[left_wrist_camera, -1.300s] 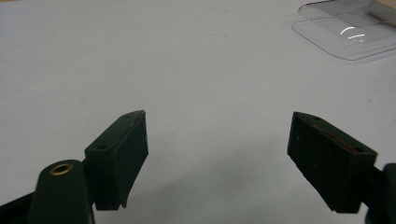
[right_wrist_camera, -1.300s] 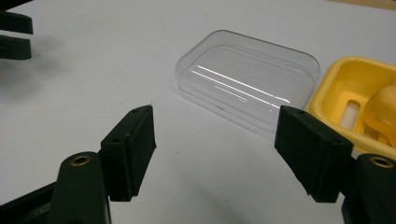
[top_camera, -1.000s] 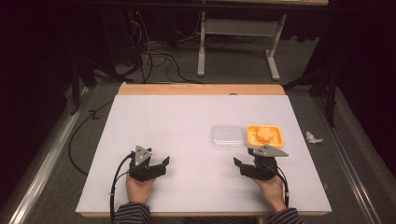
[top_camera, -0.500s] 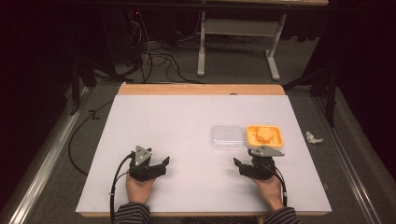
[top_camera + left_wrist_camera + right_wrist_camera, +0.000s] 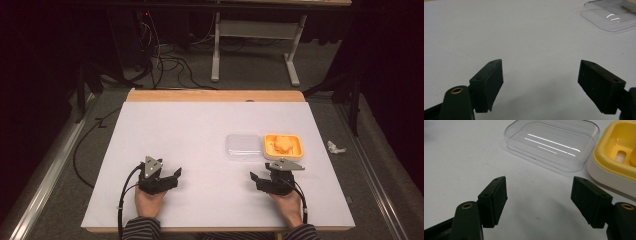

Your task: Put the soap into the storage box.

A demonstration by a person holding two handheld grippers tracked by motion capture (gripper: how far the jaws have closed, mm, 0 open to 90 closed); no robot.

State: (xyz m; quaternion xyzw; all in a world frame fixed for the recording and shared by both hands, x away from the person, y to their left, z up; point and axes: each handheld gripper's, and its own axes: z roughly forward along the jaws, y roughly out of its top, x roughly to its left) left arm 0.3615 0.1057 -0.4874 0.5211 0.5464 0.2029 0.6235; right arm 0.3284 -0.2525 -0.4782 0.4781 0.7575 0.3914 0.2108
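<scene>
Two grippers are held low over the near part of the white desk point(image 5: 200, 130), one in each hand. The left gripper point(image 5: 167, 179) is seen at the near left in the high view, well apart from everything else on the desk; in the left gripper view its jaws are spread wide with only bare desk surface between them, and nothing is gripped.

The right gripper point(image 5: 261, 178) is held at the near right, just short of the two things lying on the right half of the desk. Its jaws are likewise spread wide and nothing is pinched; in the right gripper view bare desk is seen between them.

A clear plastic lid point(image 5: 554, 143) is laid flat on the desk just beyond the right gripper, a little to its left in the high view. Just beside the lid, on its right, a yellow soap dish point(image 5: 616, 152) with a white base is placed; whether the two are touching cannot be told. An orange lump point(image 5: 282, 145) is seen lying inside the dish in the high view.

A crumpled white scrap point(image 5: 335, 147) is seen on the floor off the right edge of the desk.
</scene>
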